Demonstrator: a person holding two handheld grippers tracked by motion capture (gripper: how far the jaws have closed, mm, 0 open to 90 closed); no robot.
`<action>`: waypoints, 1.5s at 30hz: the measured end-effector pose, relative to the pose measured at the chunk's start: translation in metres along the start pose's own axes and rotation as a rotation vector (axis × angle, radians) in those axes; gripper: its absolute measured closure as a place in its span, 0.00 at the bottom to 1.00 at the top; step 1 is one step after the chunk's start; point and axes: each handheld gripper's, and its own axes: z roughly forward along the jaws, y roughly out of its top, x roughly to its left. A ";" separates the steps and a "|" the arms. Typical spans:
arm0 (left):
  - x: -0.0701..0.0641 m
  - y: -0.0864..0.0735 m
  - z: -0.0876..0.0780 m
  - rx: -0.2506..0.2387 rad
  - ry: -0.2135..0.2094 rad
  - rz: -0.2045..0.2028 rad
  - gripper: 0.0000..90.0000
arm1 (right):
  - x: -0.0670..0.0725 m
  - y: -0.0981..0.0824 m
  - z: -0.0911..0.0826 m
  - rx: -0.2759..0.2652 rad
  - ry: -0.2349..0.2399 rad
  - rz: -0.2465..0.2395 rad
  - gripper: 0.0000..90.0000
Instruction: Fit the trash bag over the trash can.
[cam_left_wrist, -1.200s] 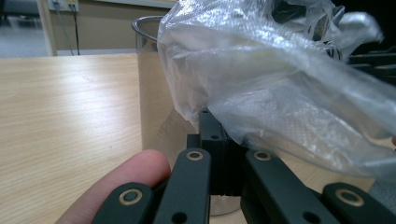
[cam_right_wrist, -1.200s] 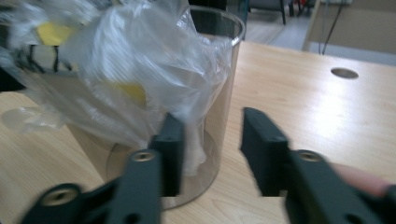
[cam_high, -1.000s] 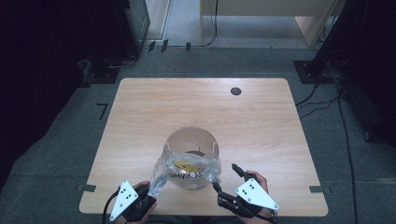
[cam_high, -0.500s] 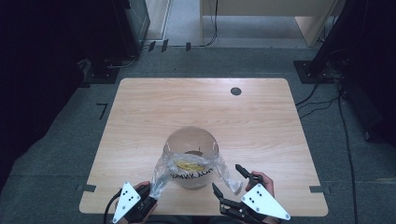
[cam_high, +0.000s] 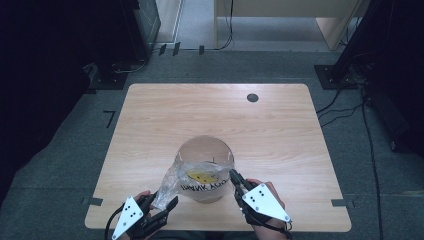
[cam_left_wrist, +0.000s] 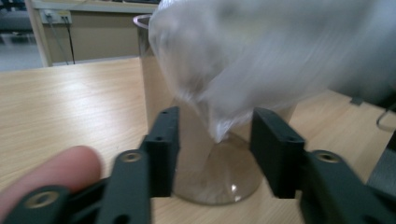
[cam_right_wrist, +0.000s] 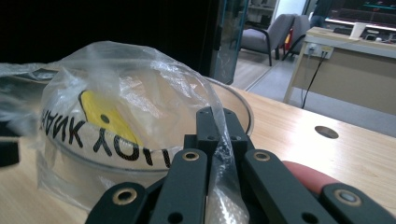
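Note:
A clear round container (cam_high: 204, 147) stands on the wooden table (cam_high: 200, 112), near its front edge. A clear plastic bag (cam_high: 200, 179) with a yellow face and black lettering is draped over its near rim. My right gripper (cam_high: 234, 176) is at the bag's right edge. In the right gripper view it (cam_right_wrist: 217, 126) is shut on a fold of the bag (cam_right_wrist: 116, 107). My left gripper (cam_high: 167, 202) sits at the bag's lower left corner. In the left gripper view it (cam_left_wrist: 217, 144) is open, with a blurred tip of the bag (cam_left_wrist: 261, 56) hanging between the jaws, in front of the container (cam_left_wrist: 210, 182).
A round cable hole (cam_high: 252, 97) lies at the table's far right. Dark stands and cables sit on the grey floor around the table. A wooden desk (cam_high: 300, 10) stands beyond it. The far half of the table is bare wood.
My right gripper moved forward and left to the bag's right edge and went from open to shut on it. The bag's left corner now stretches down toward the left gripper.

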 end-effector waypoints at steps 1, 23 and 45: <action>0.002 -0.001 -0.001 0.010 -0.002 0.010 0.45 | 0.000 0.001 0.000 -0.001 -0.003 0.006 1.00; 0.028 0.079 -0.013 -0.217 0.277 -0.179 0.47 | 0.001 0.000 0.001 -0.006 -0.003 0.014 1.00; -0.024 0.062 0.009 -0.028 0.211 0.091 0.54 | 0.002 0.000 0.002 -0.003 0.001 0.009 1.00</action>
